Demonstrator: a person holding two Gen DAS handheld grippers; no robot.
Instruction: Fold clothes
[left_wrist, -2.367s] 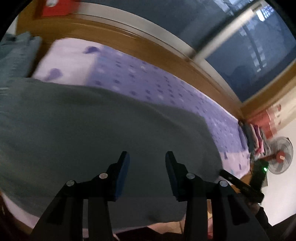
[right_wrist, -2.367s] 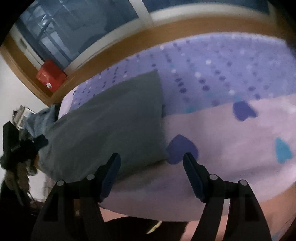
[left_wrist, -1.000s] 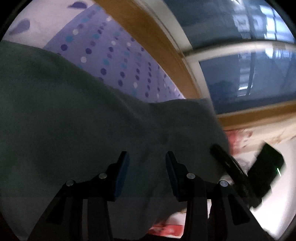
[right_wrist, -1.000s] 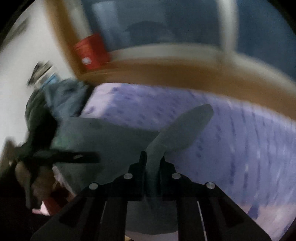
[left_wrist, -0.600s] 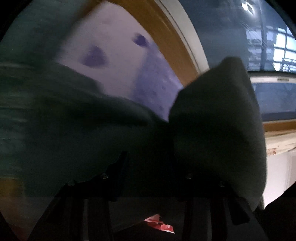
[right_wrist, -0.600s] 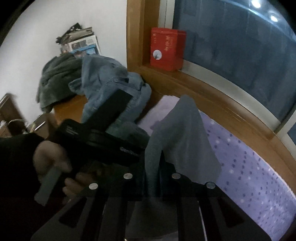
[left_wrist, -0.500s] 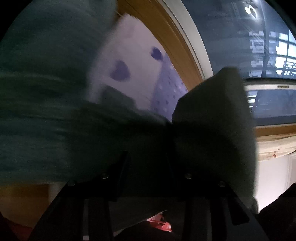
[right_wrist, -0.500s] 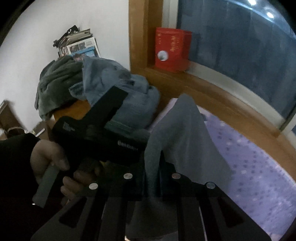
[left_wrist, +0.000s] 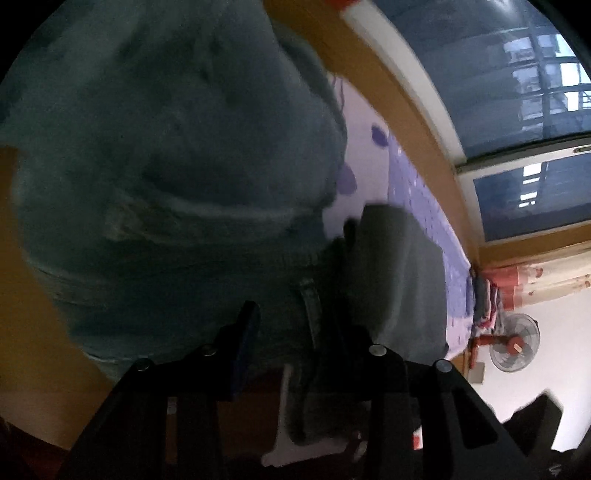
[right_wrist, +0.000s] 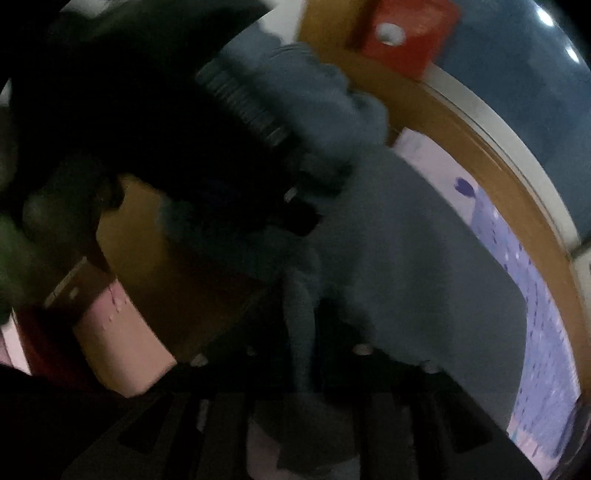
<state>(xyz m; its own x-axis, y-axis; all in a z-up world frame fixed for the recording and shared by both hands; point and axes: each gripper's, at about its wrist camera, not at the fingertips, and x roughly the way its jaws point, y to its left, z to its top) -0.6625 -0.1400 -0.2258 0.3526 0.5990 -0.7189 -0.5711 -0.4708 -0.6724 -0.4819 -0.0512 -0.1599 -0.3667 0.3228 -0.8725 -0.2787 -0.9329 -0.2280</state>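
A dark grey-green garment (left_wrist: 399, 273) lies folded over on the purple dotted bedsheet (left_wrist: 424, 199). In the right wrist view the same garment (right_wrist: 424, 273) fills the middle. My right gripper (right_wrist: 301, 332) is shut on a bunched edge of it. My left gripper (left_wrist: 291, 325) stands open, its left blue pad (left_wrist: 245, 332) showing, with cloth running between the fingers. A heap of blue denim clothes (left_wrist: 166, 147) fills the left wrist view just beyond the fingers. The left gripper's black body (right_wrist: 221, 110) crosses the right wrist view at upper left.
A wooden window ledge (left_wrist: 399, 92) runs behind the bed, with a red box (right_wrist: 406, 33) on it. A pile of folded clothes (left_wrist: 487, 299) and a standing fan (left_wrist: 513, 347) are at the far end. A pink box (right_wrist: 118, 332) sits low beside the bed.
Both grippers swung left toward the bed's head. The right gripper closed on the garment's corner and carried it over, folding the cloth. The left view now faces the denim heap.
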